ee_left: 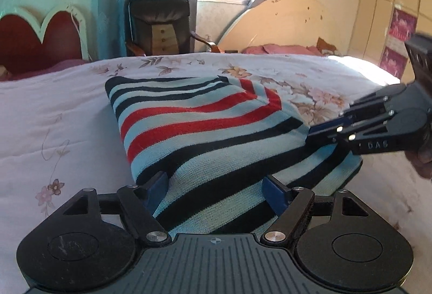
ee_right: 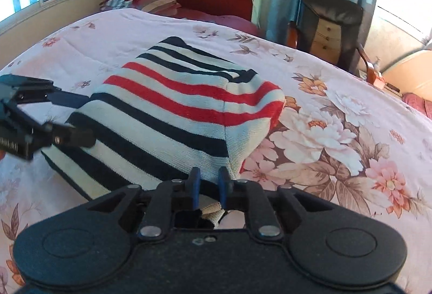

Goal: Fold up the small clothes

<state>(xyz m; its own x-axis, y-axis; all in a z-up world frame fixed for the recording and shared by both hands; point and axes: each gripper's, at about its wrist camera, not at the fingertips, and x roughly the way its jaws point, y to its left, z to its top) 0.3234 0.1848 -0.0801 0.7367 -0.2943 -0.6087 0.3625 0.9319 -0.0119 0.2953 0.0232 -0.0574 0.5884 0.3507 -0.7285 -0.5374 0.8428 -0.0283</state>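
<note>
Already folded over on itself, the sweater [ee_left: 205, 129] lies on the bed [ee_left: 54, 110], its striped top layer draped over the layer beneath. I judge one fold is being laid down, not finished.

My left gripper [ee_left: 218, 186] stands wide, its blue pads on either side of the near edge of the knit; cloth runs between them, but I see no pinch, so I read it as open. My right gripper [ee_right: 209, 186] is nearly closed, its pads narrowly apart, with a bit of the sweater's edge showing between and under them. From the left view its tips sit right at the corner of the upper layer, so I take it as gripping that corner.

Done, as I judge it: the garment is doubled and roughly squared. Left: letting go of that corner, flattening the bulge at the far right, and perhaps one more fold to make it compact.
</note>
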